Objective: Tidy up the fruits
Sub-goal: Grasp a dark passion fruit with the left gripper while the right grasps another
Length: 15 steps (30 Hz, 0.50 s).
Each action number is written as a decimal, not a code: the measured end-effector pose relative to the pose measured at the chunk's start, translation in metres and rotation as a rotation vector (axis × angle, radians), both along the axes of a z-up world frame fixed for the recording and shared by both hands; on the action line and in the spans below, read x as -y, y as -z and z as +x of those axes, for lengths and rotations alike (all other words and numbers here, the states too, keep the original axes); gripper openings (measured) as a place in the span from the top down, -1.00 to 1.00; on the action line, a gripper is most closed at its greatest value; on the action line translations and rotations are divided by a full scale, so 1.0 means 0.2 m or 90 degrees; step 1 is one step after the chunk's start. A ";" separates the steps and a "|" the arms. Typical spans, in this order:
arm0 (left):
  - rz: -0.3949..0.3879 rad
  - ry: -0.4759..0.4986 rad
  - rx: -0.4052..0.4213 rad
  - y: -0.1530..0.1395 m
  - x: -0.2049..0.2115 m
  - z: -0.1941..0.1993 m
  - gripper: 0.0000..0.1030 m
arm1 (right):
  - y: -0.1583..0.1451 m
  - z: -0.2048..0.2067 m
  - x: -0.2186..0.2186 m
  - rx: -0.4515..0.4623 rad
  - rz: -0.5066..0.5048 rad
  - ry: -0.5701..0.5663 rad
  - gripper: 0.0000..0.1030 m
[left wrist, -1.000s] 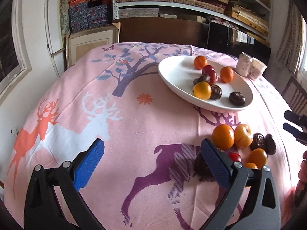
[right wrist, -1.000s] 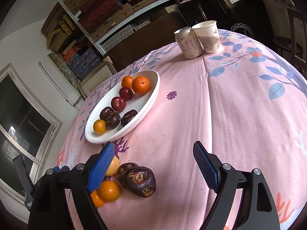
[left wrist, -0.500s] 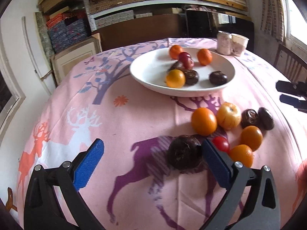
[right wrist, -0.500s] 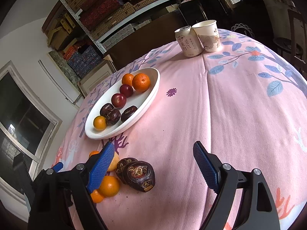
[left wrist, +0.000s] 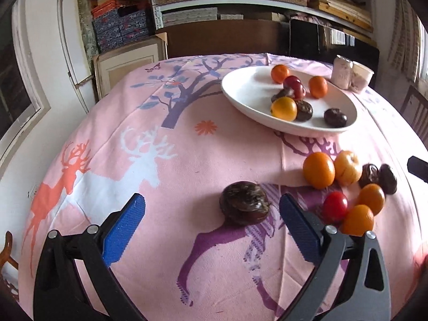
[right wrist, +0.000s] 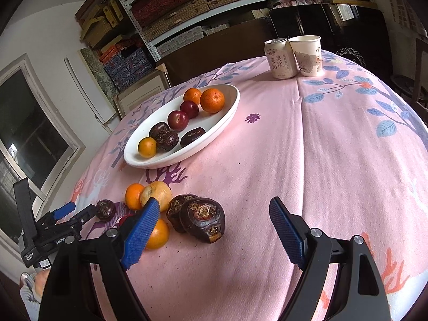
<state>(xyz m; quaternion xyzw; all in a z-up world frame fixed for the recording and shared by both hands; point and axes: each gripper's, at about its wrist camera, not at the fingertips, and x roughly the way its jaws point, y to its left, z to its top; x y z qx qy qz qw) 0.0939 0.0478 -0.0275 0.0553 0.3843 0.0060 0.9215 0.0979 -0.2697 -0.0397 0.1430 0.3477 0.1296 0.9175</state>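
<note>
A dark, wrinkled round fruit (left wrist: 244, 206) lies on the pink tablecloth (left wrist: 160, 176) ahead of the left gripper (left wrist: 211, 224), whose jaws stand wide apart and empty; it looks light and firm, best pinched gently across its widest middle.
</note>
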 end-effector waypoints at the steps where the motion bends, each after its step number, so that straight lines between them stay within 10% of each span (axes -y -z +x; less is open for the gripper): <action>1: 0.008 0.006 -0.003 0.01 0.02 0.00 -0.91 | 0.00 -0.01 -0.01 0.003 -0.007 -0.004 -0.65; 15: 0.019 0.014 -0.060 0.09 0.04 0.05 -0.91 | 0.05 0.00 -0.11 -0.027 -0.075 -0.046 -0.65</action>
